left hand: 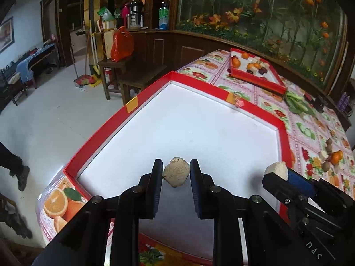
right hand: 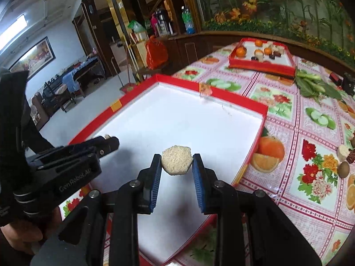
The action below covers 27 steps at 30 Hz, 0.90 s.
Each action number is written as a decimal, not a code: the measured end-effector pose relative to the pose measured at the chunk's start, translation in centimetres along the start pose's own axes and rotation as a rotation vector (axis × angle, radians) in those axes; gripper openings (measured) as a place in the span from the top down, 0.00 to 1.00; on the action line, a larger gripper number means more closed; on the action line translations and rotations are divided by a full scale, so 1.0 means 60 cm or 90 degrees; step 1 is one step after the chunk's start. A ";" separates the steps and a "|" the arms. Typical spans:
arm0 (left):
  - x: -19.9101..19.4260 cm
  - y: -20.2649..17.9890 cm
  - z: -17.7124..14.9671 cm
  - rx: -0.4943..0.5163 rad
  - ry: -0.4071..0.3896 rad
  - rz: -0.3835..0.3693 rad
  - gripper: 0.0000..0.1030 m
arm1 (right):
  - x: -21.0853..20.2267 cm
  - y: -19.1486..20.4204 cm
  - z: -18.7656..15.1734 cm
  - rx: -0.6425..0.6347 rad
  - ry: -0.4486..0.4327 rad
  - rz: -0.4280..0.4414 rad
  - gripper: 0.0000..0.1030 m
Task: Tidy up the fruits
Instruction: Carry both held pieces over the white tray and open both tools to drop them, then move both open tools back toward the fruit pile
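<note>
We held two pale, rough-textured lumps above a white tray (left hand: 155, 119) with red walls: one (left hand: 176, 172) pinched in the left gripper (left hand: 176, 173), the other (right hand: 176, 160) in the right gripper (right hand: 176, 161). More fruits (left hand: 332, 156) lay loose on the tablecloth.

Both wrist views close above shared red tray (left hand: 99, 146) (right hand: 264, 108), facing forward

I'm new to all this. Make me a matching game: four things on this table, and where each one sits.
Things:
1. beige lump
2. oranges
3. leafy greens
4. white lump

Places:
A. in the far red tray
B. in the left tool
C. on the tablecloth beside the far red tray
D. in the right tool

Pairs: 1-B, 2-A, 3-C, 4-D
</note>
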State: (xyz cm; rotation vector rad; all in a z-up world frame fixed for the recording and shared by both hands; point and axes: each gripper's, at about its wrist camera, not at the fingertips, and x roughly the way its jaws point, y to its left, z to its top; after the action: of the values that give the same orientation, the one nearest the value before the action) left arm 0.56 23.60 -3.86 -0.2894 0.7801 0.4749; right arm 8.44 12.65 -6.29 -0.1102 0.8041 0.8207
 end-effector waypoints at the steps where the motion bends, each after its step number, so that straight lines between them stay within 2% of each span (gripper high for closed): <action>1: 0.000 0.002 -0.002 -0.001 0.003 0.007 0.71 | 0.003 -0.001 -0.001 -0.001 0.006 -0.004 0.59; 2: 0.000 0.005 -0.004 -0.006 0.008 0.015 0.65 | 0.003 -0.001 -0.002 0.000 0.007 -0.006 0.45; 4: -0.006 0.010 -0.006 -0.016 0.004 0.031 0.26 | -0.004 -0.002 -0.002 0.004 -0.001 -0.001 0.31; 5: -0.011 0.011 -0.006 -0.020 -0.003 0.039 0.22 | -0.012 -0.002 -0.001 0.002 -0.008 -0.003 0.24; 9: -0.050 0.004 -0.008 -0.008 -0.047 0.045 0.22 | -0.063 -0.010 -0.004 -0.009 -0.046 -0.017 0.19; 15: -0.097 -0.037 -0.018 0.012 -0.078 0.019 0.17 | -0.179 -0.087 -0.044 0.064 -0.119 -0.052 0.08; 17: -0.108 -0.057 -0.027 0.018 -0.087 -0.002 0.14 | -0.221 -0.127 -0.073 0.100 -0.138 -0.085 0.04; 19: -0.117 -0.083 -0.038 0.029 -0.093 -0.023 0.05 | -0.257 -0.173 -0.104 0.145 -0.145 -0.115 0.04; 22: -0.130 -0.138 -0.059 0.077 -0.103 -0.060 0.02 | -0.300 -0.237 -0.150 0.211 -0.152 -0.161 0.04; 27: -0.131 -0.245 -0.099 0.213 -0.094 -0.106 0.02 | -0.351 -0.316 -0.207 0.298 -0.159 -0.211 0.04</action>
State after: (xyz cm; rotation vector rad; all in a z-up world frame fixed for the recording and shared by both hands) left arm -0.36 6.15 -1.04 -0.0067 0.6713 0.2005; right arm 5.46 -18.08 -4.74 0.2655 0.6973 0.3121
